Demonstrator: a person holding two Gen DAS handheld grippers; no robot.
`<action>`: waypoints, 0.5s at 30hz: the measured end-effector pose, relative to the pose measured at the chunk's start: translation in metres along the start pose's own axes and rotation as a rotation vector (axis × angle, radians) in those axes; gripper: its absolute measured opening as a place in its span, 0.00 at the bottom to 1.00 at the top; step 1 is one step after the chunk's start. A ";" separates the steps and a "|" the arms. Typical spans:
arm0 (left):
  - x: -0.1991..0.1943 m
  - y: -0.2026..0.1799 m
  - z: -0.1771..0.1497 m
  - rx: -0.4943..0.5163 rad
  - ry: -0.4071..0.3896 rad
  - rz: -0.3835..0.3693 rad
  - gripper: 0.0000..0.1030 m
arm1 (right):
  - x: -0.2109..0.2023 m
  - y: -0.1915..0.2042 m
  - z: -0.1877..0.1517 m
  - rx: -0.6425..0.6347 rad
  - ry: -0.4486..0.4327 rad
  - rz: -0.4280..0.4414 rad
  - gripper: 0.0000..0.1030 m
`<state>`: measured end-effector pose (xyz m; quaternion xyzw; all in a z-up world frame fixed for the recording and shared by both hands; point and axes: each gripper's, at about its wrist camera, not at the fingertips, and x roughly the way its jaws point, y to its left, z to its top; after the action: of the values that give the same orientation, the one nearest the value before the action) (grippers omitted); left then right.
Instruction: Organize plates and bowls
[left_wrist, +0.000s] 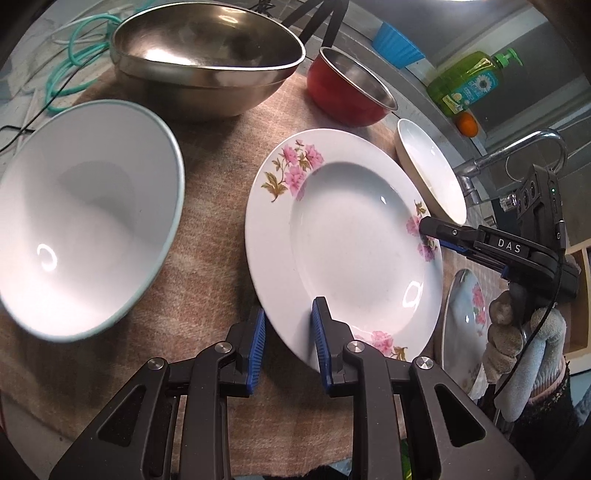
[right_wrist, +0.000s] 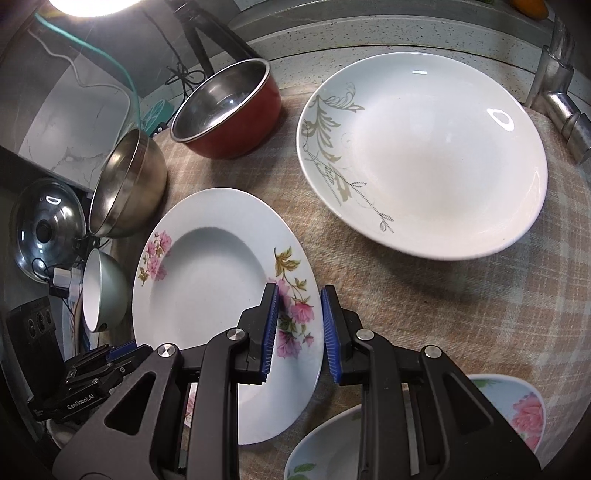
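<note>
Both our grippers straddle opposite rims of a pink-flowered plate (left_wrist: 343, 236) lying on the cloth-covered tabletop.

Our left gripper (left_wrist: 288, 347) has its jaws open, one over the plate's rim, one outside on the cloth. Our right gripper (right_wrist: 298, 332) does the same across from it, jaws open, gripping nothing. We judge a two-sided lift is being set up, since the plate is wide and lies flat. Around it, all empty: a white bowl (left_wrist: 81, 218) toward the left edge, a steel bowl (left_wrist: 207, 59) and red pot (left_wrist: 347, 88) toward the far edge, and a leaf-patterned plate (right_wrist: 424, 155) toward the right. More flowered dishes (right_wrist: 524, 413) sit at the near right corner.
</note>
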<state>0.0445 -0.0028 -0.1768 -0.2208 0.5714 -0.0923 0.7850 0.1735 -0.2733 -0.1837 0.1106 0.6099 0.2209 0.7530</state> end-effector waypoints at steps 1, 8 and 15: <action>0.000 0.001 -0.001 -0.001 0.002 0.002 0.22 | 0.000 0.001 -0.001 -0.006 0.002 -0.001 0.24; -0.006 0.004 -0.011 -0.007 0.005 0.008 0.24 | 0.002 0.006 -0.007 -0.046 0.024 -0.010 0.24; -0.011 0.008 -0.026 -0.016 0.012 -0.001 0.24 | 0.002 0.014 -0.013 -0.077 0.041 -0.013 0.24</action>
<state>0.0157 0.0018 -0.1777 -0.2269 0.5767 -0.0895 0.7797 0.1581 -0.2612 -0.1823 0.0727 0.6169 0.2416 0.7455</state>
